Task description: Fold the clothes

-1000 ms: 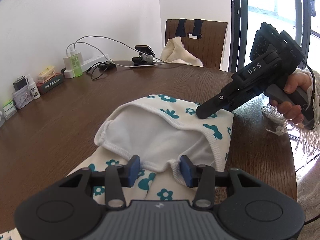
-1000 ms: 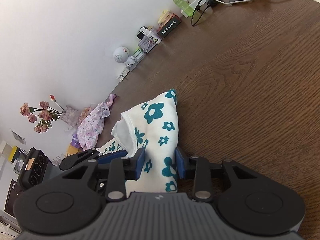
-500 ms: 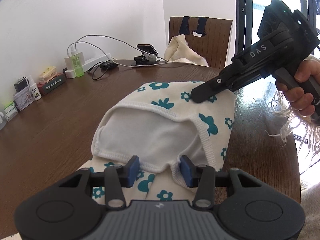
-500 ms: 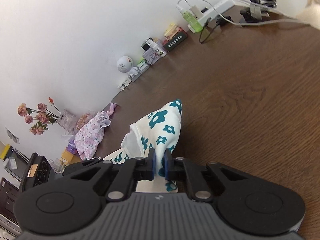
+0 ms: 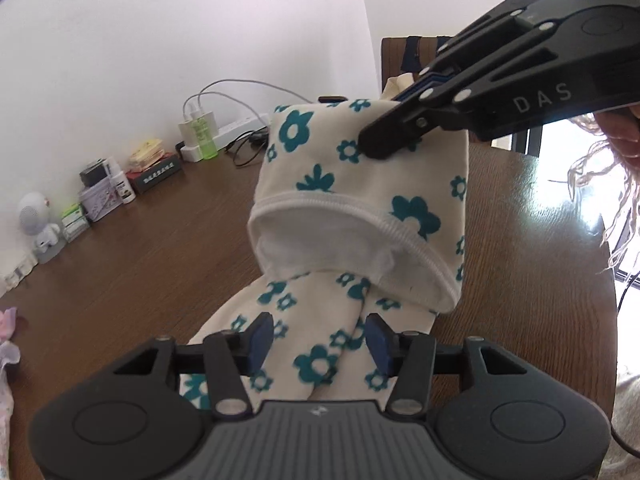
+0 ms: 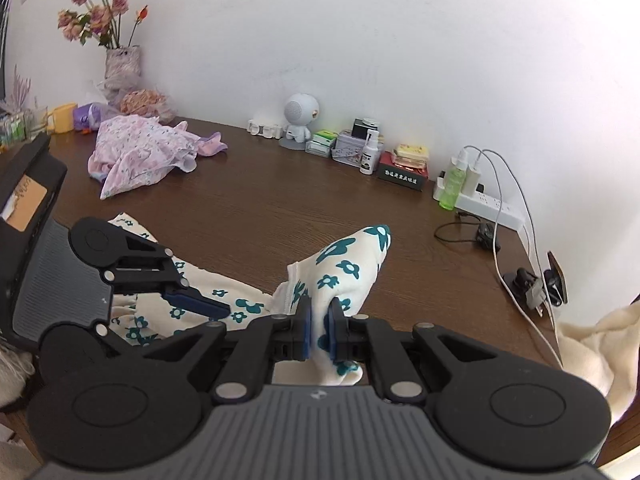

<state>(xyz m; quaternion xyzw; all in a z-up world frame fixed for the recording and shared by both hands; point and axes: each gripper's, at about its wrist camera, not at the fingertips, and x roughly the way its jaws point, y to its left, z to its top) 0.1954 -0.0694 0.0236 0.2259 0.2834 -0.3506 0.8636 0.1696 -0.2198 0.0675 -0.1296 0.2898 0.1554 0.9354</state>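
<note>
A cream garment with teal flowers [image 5: 360, 184] lies partly on the brown table [image 5: 160, 256]. My right gripper [image 6: 318, 330] is shut on the garment's upper part [image 6: 344, 268] and holds it lifted off the table; it shows in the left wrist view [image 5: 376, 140] pinching the cloth, with the white-lined opening hanging below. My left gripper [image 5: 318, 338] is open, its blue pads on either side of the garment's lower part [image 5: 312, 344], not closed on it. In the right wrist view the left gripper [image 6: 200, 304] hovers over the flat cloth.
A pink garment [image 6: 140, 152] lies at the table's far left. Small boxes, bottles and a white robot figure [image 6: 298, 120] line the wall. A power strip with cables [image 6: 484, 200] and a phone clip [image 6: 536, 284] sit at the right. A chair [image 5: 404, 60] stands behind.
My right gripper closed on the garment and lifted its upper part up and back toward the left gripper. The left gripper stayed open over the lower part.
</note>
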